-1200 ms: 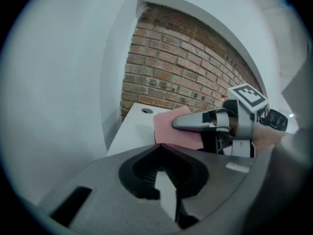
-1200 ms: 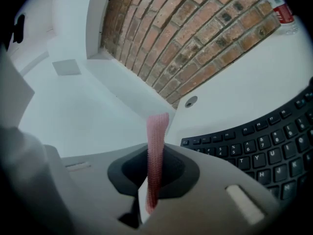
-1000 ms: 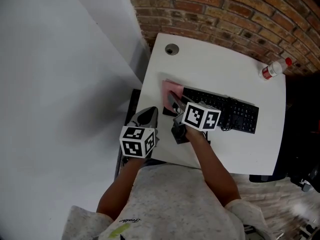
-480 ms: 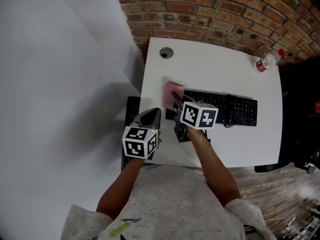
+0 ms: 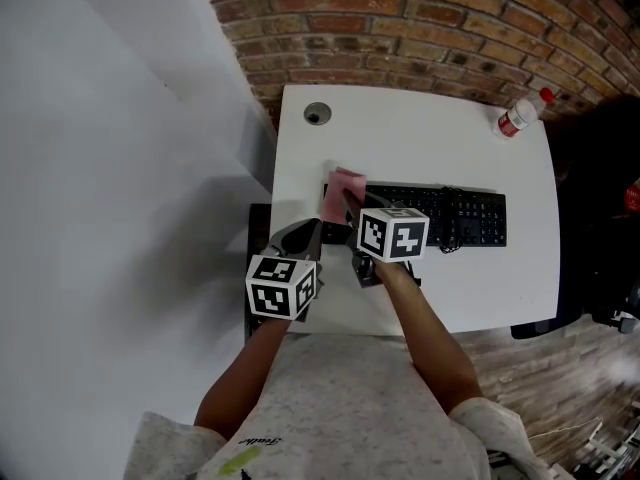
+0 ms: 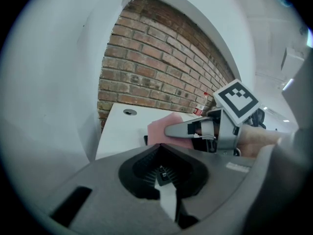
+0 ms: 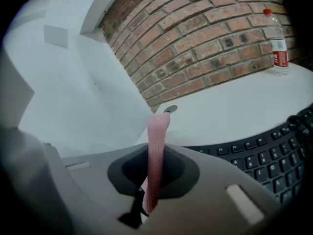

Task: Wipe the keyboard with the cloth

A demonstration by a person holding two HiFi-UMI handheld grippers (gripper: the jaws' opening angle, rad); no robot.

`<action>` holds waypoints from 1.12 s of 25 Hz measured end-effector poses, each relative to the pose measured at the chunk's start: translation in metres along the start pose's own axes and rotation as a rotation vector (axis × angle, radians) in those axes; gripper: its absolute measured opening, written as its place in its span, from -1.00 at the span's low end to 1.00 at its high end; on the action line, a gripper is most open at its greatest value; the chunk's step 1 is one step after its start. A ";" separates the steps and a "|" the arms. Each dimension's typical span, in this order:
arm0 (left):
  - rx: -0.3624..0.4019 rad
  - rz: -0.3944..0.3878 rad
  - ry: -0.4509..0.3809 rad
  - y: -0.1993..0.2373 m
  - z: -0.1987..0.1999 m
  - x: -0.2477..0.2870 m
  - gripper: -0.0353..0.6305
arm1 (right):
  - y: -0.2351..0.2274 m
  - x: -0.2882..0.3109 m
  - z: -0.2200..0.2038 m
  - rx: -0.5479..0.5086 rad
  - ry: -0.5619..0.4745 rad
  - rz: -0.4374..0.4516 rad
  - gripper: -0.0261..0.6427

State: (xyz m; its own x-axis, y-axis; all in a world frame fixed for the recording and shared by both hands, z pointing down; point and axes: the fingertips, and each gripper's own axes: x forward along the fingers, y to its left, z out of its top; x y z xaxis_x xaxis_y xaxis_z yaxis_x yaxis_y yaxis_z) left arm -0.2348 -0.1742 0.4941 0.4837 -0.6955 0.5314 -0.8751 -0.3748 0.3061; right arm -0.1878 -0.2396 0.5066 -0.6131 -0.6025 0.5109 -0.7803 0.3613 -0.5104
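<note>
Right tool (image 5: 346, 206) is pinched tight on the pink cloth (image 5: 343, 185) at the left end of the keyboard (image 5: 462, 218). Left tool (image 5: 300, 234) is closed up, empty, by the table (image 5: 420, 138) edge.

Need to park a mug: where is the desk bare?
Bare: the strip behind the keyboard, between the cable hole and the bottle; also the table right of the keyboard. Crowded: near-left corner, with left hand-held gripper, right hand-held gripper and cloth.
</note>
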 end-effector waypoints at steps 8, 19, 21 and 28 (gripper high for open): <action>-0.016 0.025 -0.004 -0.009 -0.003 0.000 -0.91 | -0.010 -0.007 -0.006 -0.006 0.020 0.009 -0.85; -0.023 0.048 -0.004 -0.025 -0.008 0.002 -0.91 | -0.026 -0.022 -0.008 0.003 0.021 0.015 -0.85; -0.022 0.048 -0.002 -0.030 -0.008 0.005 -0.91 | -0.030 -0.025 -0.006 0.004 0.016 0.013 -0.85; -0.011 0.038 -0.002 -0.048 -0.006 0.013 -0.91 | -0.049 -0.039 -0.006 0.015 0.014 -0.003 -0.85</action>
State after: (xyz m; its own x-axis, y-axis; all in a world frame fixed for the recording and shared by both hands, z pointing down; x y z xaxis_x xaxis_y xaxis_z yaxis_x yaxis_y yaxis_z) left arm -0.1871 -0.1614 0.4910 0.4500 -0.7104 0.5412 -0.8927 -0.3410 0.2946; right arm -0.1266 -0.2295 0.5164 -0.6126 -0.5935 0.5219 -0.7802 0.3488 -0.5192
